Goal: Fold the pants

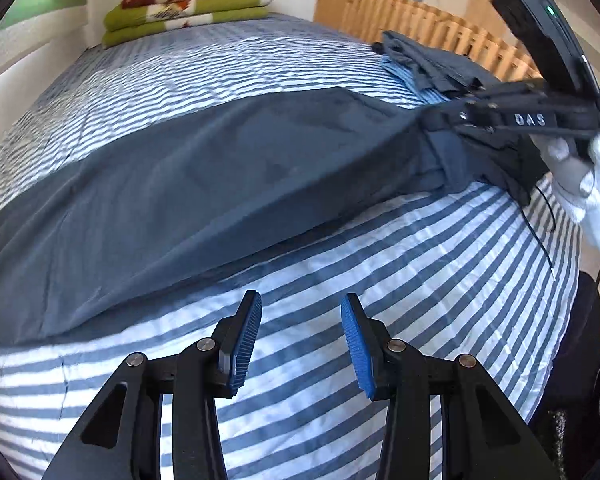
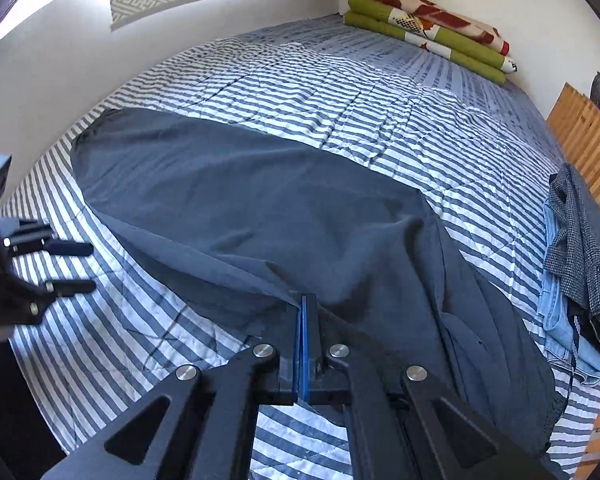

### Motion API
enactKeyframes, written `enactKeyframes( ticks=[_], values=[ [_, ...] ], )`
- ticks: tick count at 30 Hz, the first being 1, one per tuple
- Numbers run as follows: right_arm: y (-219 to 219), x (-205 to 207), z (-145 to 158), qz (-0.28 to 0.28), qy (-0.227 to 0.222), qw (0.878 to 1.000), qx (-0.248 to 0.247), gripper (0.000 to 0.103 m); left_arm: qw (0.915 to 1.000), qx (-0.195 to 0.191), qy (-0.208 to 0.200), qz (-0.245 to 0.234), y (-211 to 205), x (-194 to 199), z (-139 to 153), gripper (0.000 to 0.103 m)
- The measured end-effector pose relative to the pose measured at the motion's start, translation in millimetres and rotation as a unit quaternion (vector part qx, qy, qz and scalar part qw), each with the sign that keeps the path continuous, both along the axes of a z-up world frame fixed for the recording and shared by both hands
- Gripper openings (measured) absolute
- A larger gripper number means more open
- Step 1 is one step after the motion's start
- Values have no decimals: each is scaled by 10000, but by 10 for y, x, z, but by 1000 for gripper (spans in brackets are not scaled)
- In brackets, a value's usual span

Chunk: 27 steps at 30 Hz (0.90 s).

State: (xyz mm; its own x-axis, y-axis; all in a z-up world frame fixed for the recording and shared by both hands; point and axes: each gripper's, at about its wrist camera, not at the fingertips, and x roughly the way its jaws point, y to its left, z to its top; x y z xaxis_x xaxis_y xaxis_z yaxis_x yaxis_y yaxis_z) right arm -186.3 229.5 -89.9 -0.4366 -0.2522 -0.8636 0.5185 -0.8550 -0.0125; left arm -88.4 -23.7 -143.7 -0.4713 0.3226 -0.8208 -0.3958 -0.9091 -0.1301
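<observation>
A: Nearest first?
B: The left gripper (image 1: 301, 336), fingers spread, holds nothing, above the striped bedspread (image 1: 380, 264). The pants (image 1: 204, 184) lie just ahead, long axis running left-right.
A: And the right gripper (image 2: 305, 344)?
B: Pinched on the pants' waist end. Beyond: 1 clothes pile (image 2: 580, 248), folded blankets (image 1: 188, 8). Nothing blocks.

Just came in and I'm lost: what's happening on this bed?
A person with a gripper in each hand is folding dark pants spread on the striped bedspread. The right gripper is shut on the pants' near edge. The left gripper is open above the bedspread, holding nothing. A pile of other clothes lies at the bed's side.
</observation>
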Motion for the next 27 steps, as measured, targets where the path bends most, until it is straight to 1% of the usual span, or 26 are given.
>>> enactKeyframes(
  ticks=[2,4,5,7,8,9,12,15,16,17,21,22,23,24,25,27],
  values=[
    [27,-89,43,-21,-219,9995,-225,0,9999,11,62,-159,217,-99,-15,45],
    [48,-175,44,-7,-490,9979,-434,0,9997,159,-7,-204,366,-246,-49,45],
    [72,-222,37,-19,-557,9973,-488,0,9996,204,-24,-217,431,-322,-74,45],
    [96,-289,37,-40,-670,9962,-554,0,9996,37,87,-281,589,-420,-117,45],
    [102,-327,39,-51,-677,9962,-544,0,9995,-81,174,-247,626,-477,-140,45],
    [124,-370,47,-66,-661,9963,-537,0,9996,-91,198,-184,637,-543,-155,45],
    [210,-486,88,-178,-690,9954,-642,0,9993,331,141,-131,636,-731,-157,45],
    [288,-600,140,-300,-725,9935,-819,0,9974,574,211,-376,771,-848,-102,47],
    [304,-627,152,-315,-719,9932,-855,0,9963,679,200,-486,832,-886,-95,52],
    [317,-656,166,-323,-721,9928,-898,0,9955,747,195,-548,881,-950,-94,54],
    [322,-711,174,-305,-733,9924,-942,0,9916,1073,68,-724,1111,-1108,-122,54],
    [323,-721,167,-296,-738,9924,-938,0,9909,1106,30,-773,1151,-1130,-148,49],
    [331,-729,158,-296,-740,9923,-943,0,9898,1137,-46,-853,1210,-1142,-180,22],
    [338,-737,154,-296,-750,9921,-964,0,9899,1082,-138,-901,1251,-1145,-217,6],
    [345,-743,153,-302,-744,9919,-982,0,9909,981,-129,-912,1263,-1121,-237,2],
    [365,-747,160,-319,-737,9917,-1004,0,9895,1048,-102,-993,1235,-948,-214,2]
  ],
)
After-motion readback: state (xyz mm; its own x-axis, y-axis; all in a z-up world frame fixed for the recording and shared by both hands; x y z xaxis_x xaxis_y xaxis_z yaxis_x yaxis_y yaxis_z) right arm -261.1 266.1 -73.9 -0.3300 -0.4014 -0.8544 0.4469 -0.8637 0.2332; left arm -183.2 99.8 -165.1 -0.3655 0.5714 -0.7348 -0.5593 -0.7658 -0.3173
